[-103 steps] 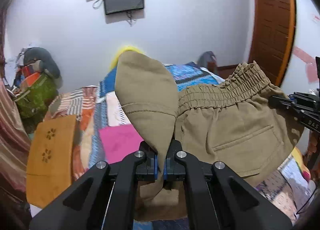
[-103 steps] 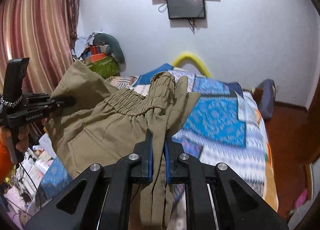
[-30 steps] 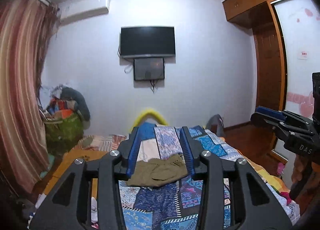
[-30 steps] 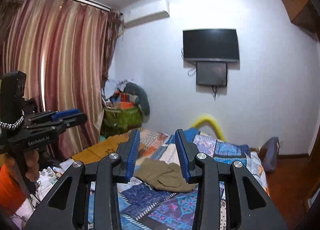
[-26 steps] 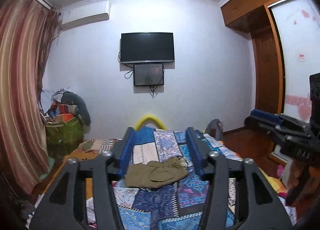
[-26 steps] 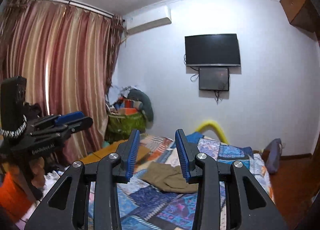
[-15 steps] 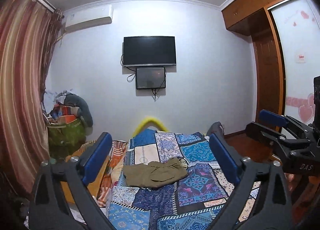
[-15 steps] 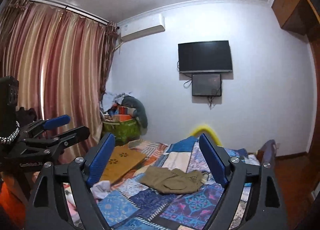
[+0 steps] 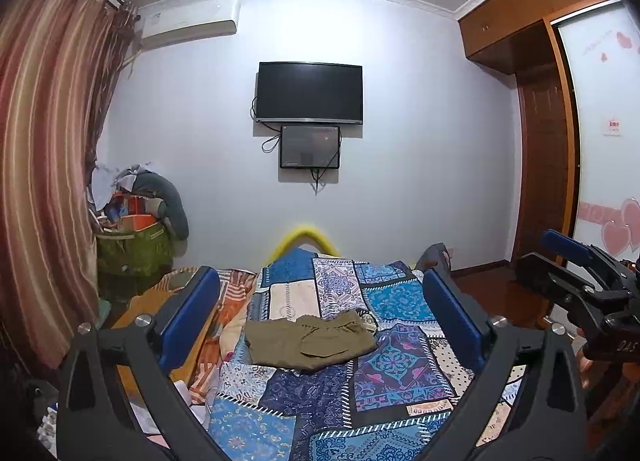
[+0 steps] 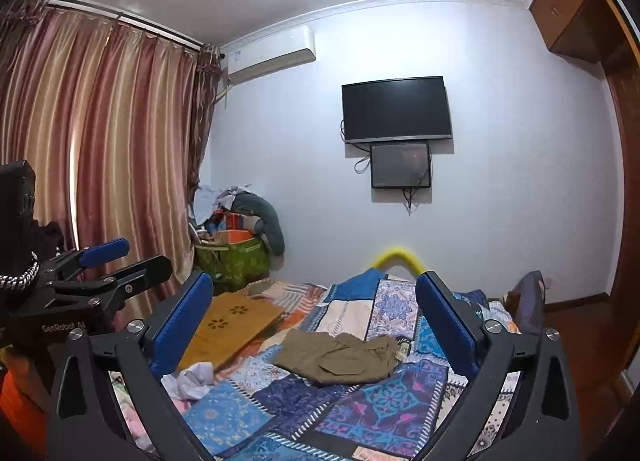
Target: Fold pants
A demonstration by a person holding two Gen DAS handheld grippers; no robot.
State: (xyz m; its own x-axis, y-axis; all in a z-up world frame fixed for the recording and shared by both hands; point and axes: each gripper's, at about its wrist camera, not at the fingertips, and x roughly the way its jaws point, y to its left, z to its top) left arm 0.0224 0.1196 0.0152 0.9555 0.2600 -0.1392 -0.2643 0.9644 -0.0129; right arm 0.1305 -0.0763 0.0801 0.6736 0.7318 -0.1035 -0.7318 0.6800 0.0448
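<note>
You hold both tools raised and level above the foot of the bed, each pointing toward the far wall where a dark television (image 9: 309, 93) hangs over a smaller screen (image 9: 310, 147). Your left gripper (image 9: 320, 301) is spread wide and grasps nothing, its blue pads (image 9: 192, 311) framing the scene from either side; your right gripper (image 10: 314, 309) is likewise splayed and empty, blue pads (image 10: 446, 323) well apart. The olive pants (image 9: 310, 339) lie released in a folded bundle on the patchwork bedspread (image 9: 396, 365), near the middle of the bed and well clear of both tools, elastic waistband toward the right, the cloth still rumpled along its top edge. In the left wrist view your right tool juts in from the right edge, its jaws parted; in the right wrist view your left tool shows at the left edge, gripped in your hand, also parted. Striped curtains (image 10: 100, 165) hang at the left, an air conditioner (image 10: 270, 57) is mounted high on the wall, and a green bag (image 10: 232, 259) heaped with belongings stands in the corner. A brown mat (image 10: 232, 327) lies along the bed's left side, beside crumpled white cloth (image 10: 192, 379).
</note>
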